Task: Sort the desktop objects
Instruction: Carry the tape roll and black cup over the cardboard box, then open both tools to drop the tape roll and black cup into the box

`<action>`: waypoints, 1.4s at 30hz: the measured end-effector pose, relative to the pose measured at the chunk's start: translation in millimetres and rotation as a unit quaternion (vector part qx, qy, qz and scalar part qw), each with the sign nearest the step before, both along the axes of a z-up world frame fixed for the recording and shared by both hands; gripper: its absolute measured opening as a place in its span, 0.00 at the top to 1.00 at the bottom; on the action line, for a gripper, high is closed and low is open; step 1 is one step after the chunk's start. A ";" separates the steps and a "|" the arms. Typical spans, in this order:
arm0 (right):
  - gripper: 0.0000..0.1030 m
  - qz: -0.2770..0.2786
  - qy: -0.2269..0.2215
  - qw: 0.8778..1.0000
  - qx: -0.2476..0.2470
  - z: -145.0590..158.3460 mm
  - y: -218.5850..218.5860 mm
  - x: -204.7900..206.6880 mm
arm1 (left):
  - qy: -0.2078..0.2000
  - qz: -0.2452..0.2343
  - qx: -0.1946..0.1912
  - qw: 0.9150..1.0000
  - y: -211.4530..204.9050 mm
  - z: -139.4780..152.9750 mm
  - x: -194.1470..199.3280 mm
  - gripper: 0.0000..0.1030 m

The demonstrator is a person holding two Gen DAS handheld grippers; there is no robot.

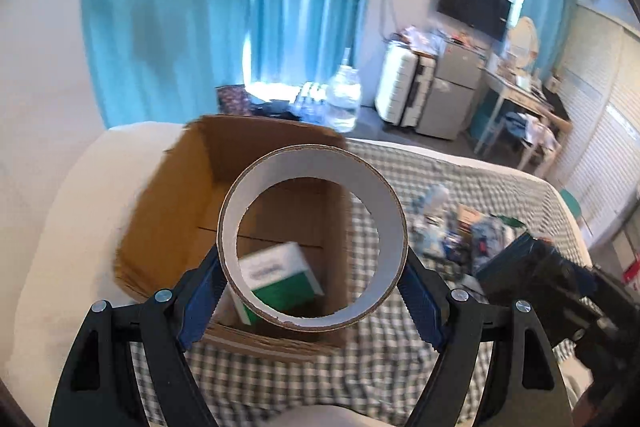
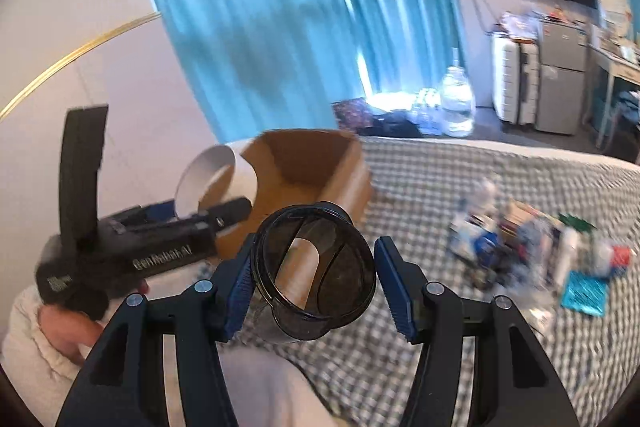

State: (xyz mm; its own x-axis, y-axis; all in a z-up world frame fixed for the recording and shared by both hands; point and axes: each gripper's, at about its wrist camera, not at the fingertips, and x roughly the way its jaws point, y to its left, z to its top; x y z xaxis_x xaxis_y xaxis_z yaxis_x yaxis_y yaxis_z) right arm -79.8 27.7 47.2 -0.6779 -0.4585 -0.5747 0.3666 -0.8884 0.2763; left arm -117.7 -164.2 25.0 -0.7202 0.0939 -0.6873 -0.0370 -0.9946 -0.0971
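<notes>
My left gripper (image 1: 312,259) is shut on a wide cardboard tape roll (image 1: 384,211) with a white inner face, its blue pads pressing both sides. The roll hangs over an open cardboard box (image 1: 176,195) that holds a green-and-white carton (image 1: 280,279). My right gripper (image 2: 316,279) is shut on a dark smoky plastic cup (image 2: 344,287), mouth toward the camera, with a brown tube shape showing inside. In the right wrist view the left gripper (image 2: 208,203), its tape roll (image 2: 216,179) and the box (image 2: 344,175) lie to the left. The right gripper's body (image 1: 532,267) shows at the left wrist view's right edge.
A pile of small mixed items (image 2: 520,239) lies on the checked bedcover (image 2: 440,187), right of the box. A person's hand (image 2: 68,327) holds the left gripper. Beyond the bed are a large water bottle (image 2: 456,99), a white suitcase (image 2: 508,83), a small fridge (image 2: 560,75) and blue curtains.
</notes>
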 end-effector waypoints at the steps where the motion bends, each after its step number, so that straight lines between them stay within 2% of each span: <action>1: 0.45 0.007 -0.002 1.000 -0.002 -0.7 -5.7 -8.5 | -0.004 0.006 -0.001 1.000 -7.8 -3.3 -6.5 0.20; 5: 0.45 0.028 -0.023 0.999 -0.015 -8.3 -38.2 -48.8 | -0.025 0.025 -0.019 0.999 -32.3 -21.0 -30.8 0.20; 9: 0.45 0.037 -0.038 0.999 -0.003 -20.3 -74.0 -89.5 | -0.050 0.039 -0.018 0.998 -54.2 -44.1 -62.9 0.20; 12: 0.44 0.034 -0.063 0.997 -0.007 -35.7 -91.0 -126.0 | -0.068 0.045 -0.027 0.996 -63.5 -59.9 -86.9 0.20; 15: 0.43 0.024 -0.062 0.998 0.006 -39.8 -98.1 -151.5 | -0.074 0.043 -0.027 0.996 -70.5 -69.9 -106.5 0.18; 18: 0.05 0.006 -0.078 0.997 -0.014 -45.0 -95.7 -173.3 | -0.079 0.042 -0.024 0.996 -73.4 -76.4 -115.3 0.15; 22: 0.05 -0.027 -0.076 0.997 -0.019 -44.1 -83.4 -178.9 | -0.087 0.033 0.001 0.996 -77.1 -83.4 -116.1 0.09; 27: 0.05 -0.068 -0.060 0.996 -0.013 -36.4 -46.8 -155.4 | -0.094 0.028 0.011 0.995 -72.1 -80.5 -96.6 0.05; 32: 0.05 -0.133 -0.011 0.991 0.011 -18.3 11.0 -93.4 | -0.079 0.018 0.016 0.997 -57.8 -56.2 -54.3 0.05; 35: 0.04 -0.172 0.029 0.984 0.036 0.8 49.2 -44.6 | -0.060 0.008 0.014 0.998 -44.1 -35.8 -25.6 0.05; 37: 0.00 -0.205 0.050 0.976 0.055 15.6 76.6 -11.2 | -0.042 0.000 0.018 0.999 -31.2 -20.0 -6.7 0.04; 42: 0.00 -0.252 0.102 0.960 0.064 48.9 131.1 60.4 | -0.012 -0.022 0.042 0.999 6.7 5.6 35.1 0.04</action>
State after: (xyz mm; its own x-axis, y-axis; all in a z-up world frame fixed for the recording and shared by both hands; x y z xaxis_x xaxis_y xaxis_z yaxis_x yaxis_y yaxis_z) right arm -19.4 158.9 96.1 -0.8994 0.0227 -0.4365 -0.0837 -0.9891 0.1210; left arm -82.7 -157.5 30.6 -0.6973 0.1825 -0.6931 -0.0761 -0.9804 -0.1816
